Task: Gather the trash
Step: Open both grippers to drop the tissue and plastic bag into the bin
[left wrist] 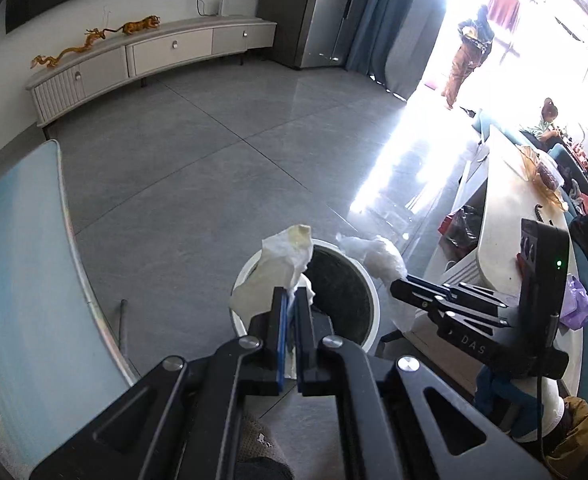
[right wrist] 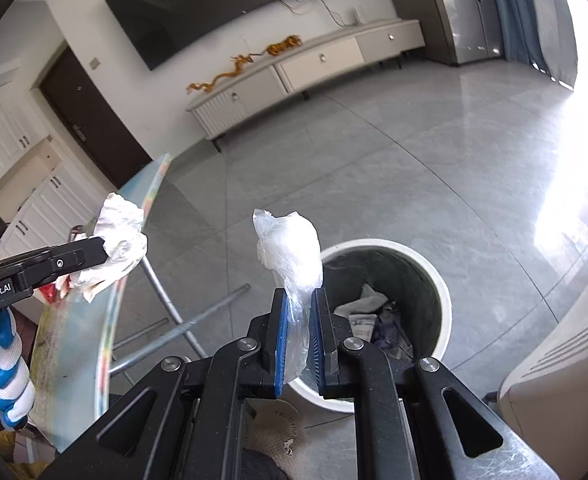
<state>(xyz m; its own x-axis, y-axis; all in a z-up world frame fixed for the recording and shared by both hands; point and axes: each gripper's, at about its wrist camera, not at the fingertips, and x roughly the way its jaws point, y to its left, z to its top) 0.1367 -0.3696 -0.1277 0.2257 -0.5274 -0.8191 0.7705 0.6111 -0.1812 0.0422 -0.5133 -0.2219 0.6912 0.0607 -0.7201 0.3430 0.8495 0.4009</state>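
Observation:
My left gripper (left wrist: 292,294) is shut on a crumpled white tissue (left wrist: 278,270) and holds it above the near-left rim of a round white trash bin (left wrist: 367,292). My right gripper (right wrist: 299,296) is shut on a clear crumpled plastic wrap (right wrist: 288,246), held just left of the bin (right wrist: 441,284), which has paper scraps inside. The right gripper (left wrist: 397,286) with its wrap (left wrist: 377,256) shows at the bin's right rim in the left wrist view. The left gripper (right wrist: 102,248) with the tissue (right wrist: 120,244) shows at the left in the right wrist view.
A glass table (left wrist: 26,272) with metal legs (right wrist: 198,320) stands to the left of the bin. A white coffee table (left wrist: 505,216) with clutter is to the right. A TV cabinet (left wrist: 150,56) lines the far wall across grey tiled floor. Two people are by the bright window.

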